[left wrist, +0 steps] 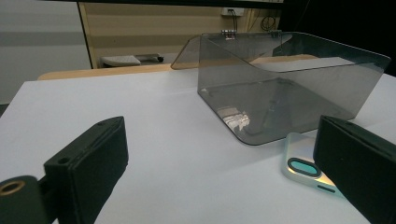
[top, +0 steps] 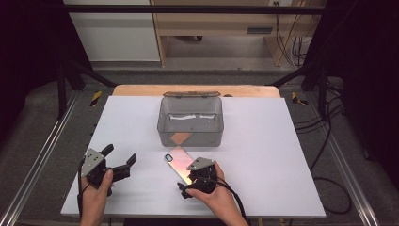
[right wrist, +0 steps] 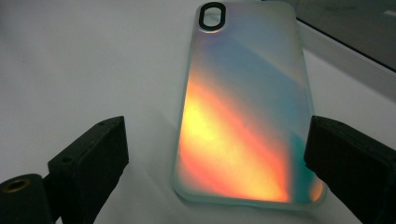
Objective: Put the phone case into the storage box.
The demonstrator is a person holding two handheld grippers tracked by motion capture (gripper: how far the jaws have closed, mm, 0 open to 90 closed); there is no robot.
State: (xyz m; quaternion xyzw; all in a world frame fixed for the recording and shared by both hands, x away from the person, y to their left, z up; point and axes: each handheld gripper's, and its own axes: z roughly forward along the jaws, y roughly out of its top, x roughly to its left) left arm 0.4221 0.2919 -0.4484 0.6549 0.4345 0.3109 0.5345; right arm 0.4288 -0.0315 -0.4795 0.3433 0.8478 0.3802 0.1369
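R gripper (right wrist: 215, 163) jaws spread wide, pads not pressing on anything; phone case (right wrist: 245, 107) lies flat between them w/ its near end in the gap, right pad at the case's edge, left pad apart from it; case is iridescent, orange-to-blue sheen, black-ringed camera cutout at its far end; in high view the R gripper (top: 186, 181) sits over the case's near end, held by the person's right hand (top: 217, 197); case (top: 178, 160) rests on the white table (top: 263, 155) just in front of the clear grey box (top: 190, 120), near the box's front wall but apart from it, angled w/ cutout end toward the box's left; L gripper (top: 121, 157) jaws also released, nothing between them, well to the left of the case, held by left hand (top: 96, 197); from the L gripper view the box (left wrist: 289, 88) stands ahead-right w/ lid (left wrist: 187, 53) tipped open at its back, case corner (left wrist: 303, 165) peeking beside the right jaw; small tan patch (top: 180, 138) shows at the box's front, can't tell if inside or a reflection.
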